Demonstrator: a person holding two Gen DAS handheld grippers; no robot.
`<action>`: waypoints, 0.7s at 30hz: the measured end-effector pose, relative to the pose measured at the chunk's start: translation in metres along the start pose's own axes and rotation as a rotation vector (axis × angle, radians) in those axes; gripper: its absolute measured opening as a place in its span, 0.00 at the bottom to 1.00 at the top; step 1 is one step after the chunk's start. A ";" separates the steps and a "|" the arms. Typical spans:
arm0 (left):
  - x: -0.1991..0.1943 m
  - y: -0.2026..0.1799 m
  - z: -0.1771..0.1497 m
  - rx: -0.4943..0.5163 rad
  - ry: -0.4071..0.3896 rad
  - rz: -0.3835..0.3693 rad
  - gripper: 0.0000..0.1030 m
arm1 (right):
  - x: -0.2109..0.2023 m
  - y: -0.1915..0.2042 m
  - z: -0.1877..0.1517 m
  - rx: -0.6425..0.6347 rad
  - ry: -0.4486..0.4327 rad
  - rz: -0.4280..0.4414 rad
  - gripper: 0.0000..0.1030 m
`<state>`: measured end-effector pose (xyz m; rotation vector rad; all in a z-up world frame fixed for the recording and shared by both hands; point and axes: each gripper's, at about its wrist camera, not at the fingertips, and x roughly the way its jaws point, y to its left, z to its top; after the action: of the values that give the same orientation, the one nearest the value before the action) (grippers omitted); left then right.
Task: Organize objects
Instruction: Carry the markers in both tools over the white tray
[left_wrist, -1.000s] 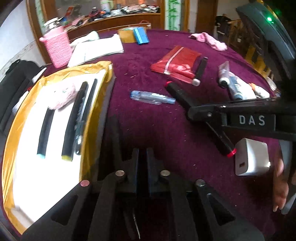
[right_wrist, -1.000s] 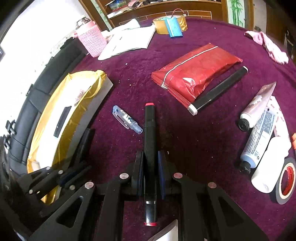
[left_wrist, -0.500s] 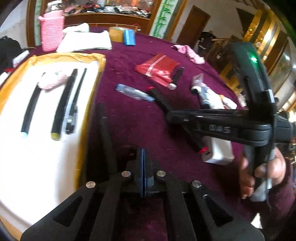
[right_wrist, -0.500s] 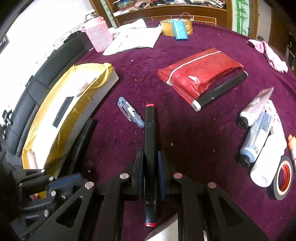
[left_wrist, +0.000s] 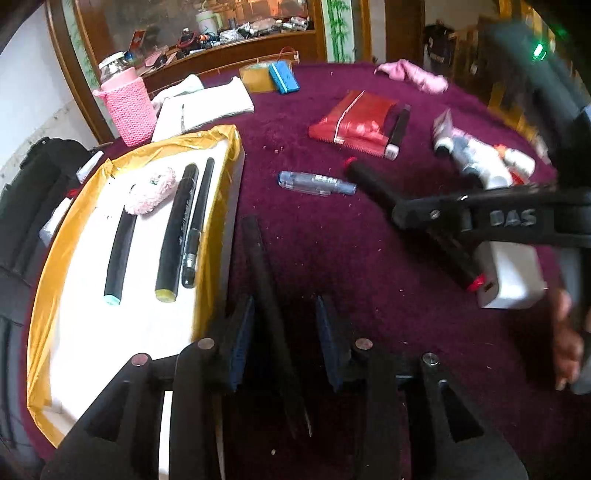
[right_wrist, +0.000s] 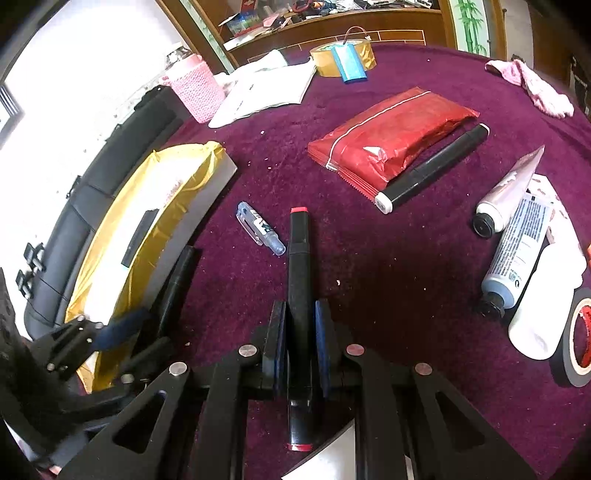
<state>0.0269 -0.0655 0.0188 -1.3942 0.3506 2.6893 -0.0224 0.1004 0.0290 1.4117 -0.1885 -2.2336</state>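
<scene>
My right gripper (right_wrist: 300, 343) is shut on a black marker with red ends (right_wrist: 300, 266), held over the purple table; it also shows in the left wrist view (left_wrist: 410, 218). My left gripper (left_wrist: 284, 339) is open, its jaws either side of a black pen (left_wrist: 266, 291) lying beside the gold-rimmed white tray (left_wrist: 221, 155). The tray holds several black markers (left_wrist: 177, 229) and a pink fluffy item (left_wrist: 151, 190). A clear blue pen (left_wrist: 316, 182) lies on the cloth, seen also from the right wrist (right_wrist: 260, 227).
A red pouch (right_wrist: 391, 144) with a black marker (right_wrist: 432, 170) beside it lies ahead. Tubes (right_wrist: 517, 254) and a tape roll (right_wrist: 576, 343) sit right. A white charger (left_wrist: 511, 275), pink cup (left_wrist: 127, 105), papers (left_wrist: 207, 107) and tape (right_wrist: 341, 55) are around.
My left gripper has opened from shut and now straddles the black pen beside the tray. The right gripper still holds the red-ended marker, nearly unmoved.
</scene>
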 end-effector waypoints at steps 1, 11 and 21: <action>0.003 -0.003 0.001 0.013 0.003 0.017 0.31 | 0.000 0.000 0.000 0.000 -0.002 0.005 0.13; 0.006 0.006 0.004 -0.053 -0.002 -0.181 0.12 | -0.001 0.009 -0.006 -0.062 -0.036 -0.028 0.13; -0.039 0.050 -0.009 -0.201 -0.103 -0.340 0.12 | -0.007 0.001 -0.014 0.056 -0.026 0.092 0.13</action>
<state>0.0476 -0.1153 0.0538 -1.2218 -0.1575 2.5505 -0.0076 0.1049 0.0292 1.3753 -0.3207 -2.1872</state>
